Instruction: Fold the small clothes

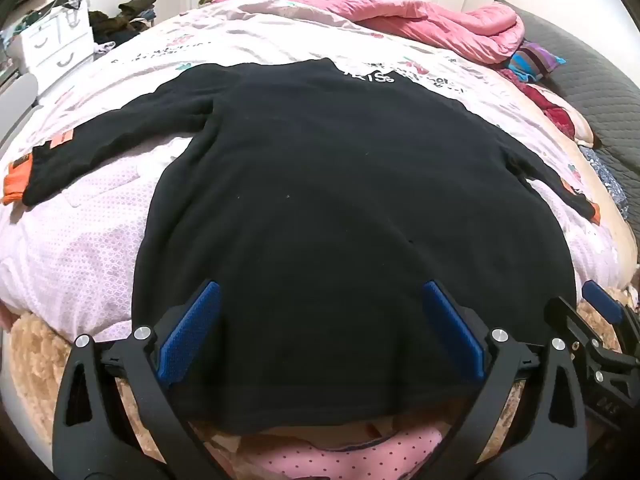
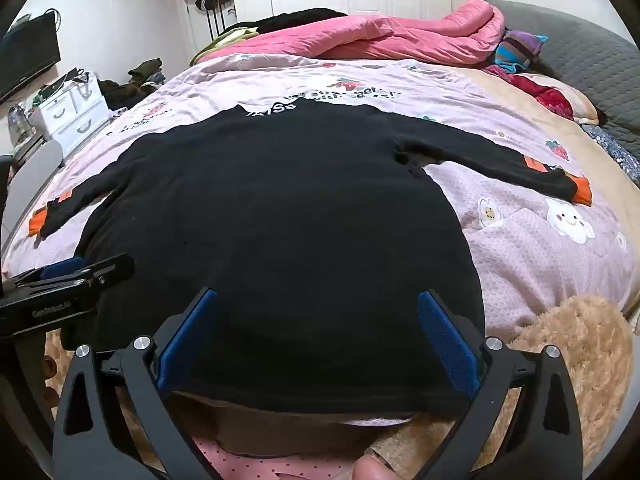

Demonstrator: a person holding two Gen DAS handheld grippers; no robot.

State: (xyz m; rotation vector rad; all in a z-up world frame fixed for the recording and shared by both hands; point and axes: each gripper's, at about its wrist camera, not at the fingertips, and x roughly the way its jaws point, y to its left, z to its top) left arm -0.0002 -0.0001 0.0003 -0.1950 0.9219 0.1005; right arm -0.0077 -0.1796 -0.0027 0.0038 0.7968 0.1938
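Note:
A small black long-sleeved top (image 1: 340, 208) lies flat on the bed, hem toward me, both sleeves spread out, with orange cuffs (image 1: 16, 184). It also shows in the right wrist view (image 2: 272, 232). My left gripper (image 1: 320, 332) is open with its blue pads over the hem's left part. My right gripper (image 2: 318, 336) is open over the hem's right part. Neither holds the cloth. The right gripper shows at the right edge of the left wrist view (image 1: 600, 320); the left gripper shows at the left edge of the right wrist view (image 2: 68, 280).
The bed has a pale pink printed quilt (image 2: 520, 240). A pink duvet (image 2: 380, 36) is bunched at the far end with dark clothes. A tan fluffy blanket (image 2: 580, 352) lies at the near edge. White drawers (image 2: 72, 116) stand left of the bed.

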